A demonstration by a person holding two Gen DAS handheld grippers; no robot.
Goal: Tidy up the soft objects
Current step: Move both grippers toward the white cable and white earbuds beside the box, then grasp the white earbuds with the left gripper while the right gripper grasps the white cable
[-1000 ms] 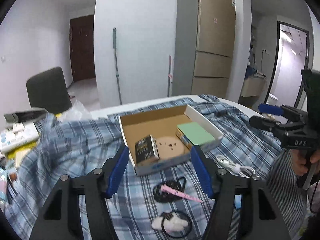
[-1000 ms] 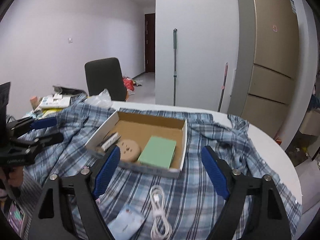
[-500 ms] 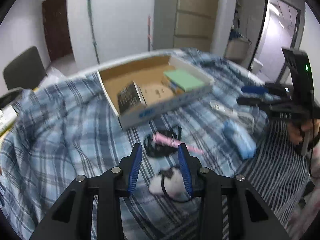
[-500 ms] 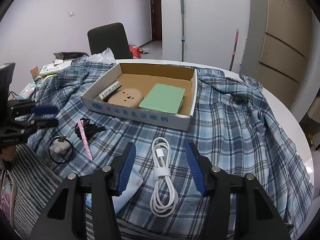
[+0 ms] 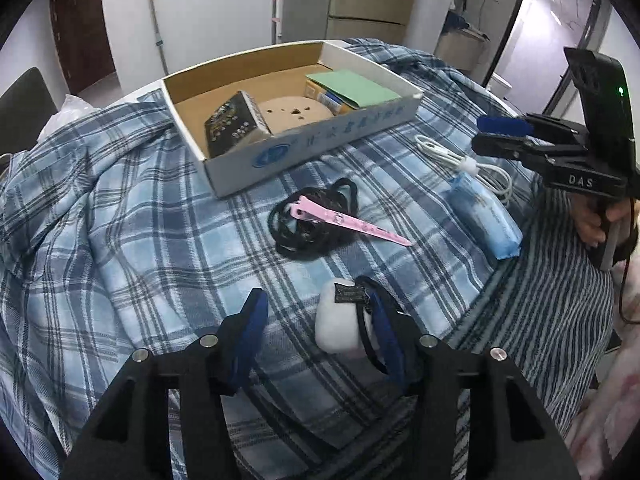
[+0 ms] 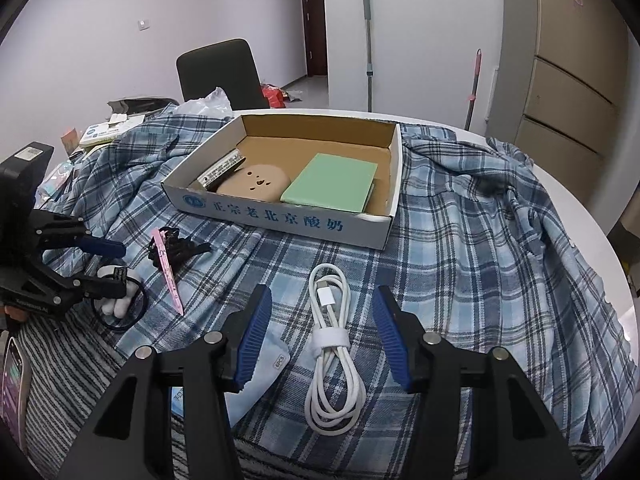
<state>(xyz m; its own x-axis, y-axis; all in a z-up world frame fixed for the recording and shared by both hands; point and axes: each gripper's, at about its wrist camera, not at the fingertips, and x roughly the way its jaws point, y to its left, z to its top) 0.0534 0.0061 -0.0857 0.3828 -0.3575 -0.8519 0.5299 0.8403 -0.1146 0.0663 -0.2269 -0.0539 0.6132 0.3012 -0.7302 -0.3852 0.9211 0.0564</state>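
White plush hair tie [image 5: 338, 322] between half-spread left claw [image 5: 318, 322], touching one pad, jaws just reopening

Crowded near edge, open cloth on the flanks

Hair ties [image 5: 312, 220], a tissue pack [image 5: 484, 216] and a white cable [image 6: 332, 344] crowded the cloth before the cardboard box [image 6: 280, 216]; wide plaid cloth [image 6: 480, 264] lay bare right of the box, and the box's far half stood open.
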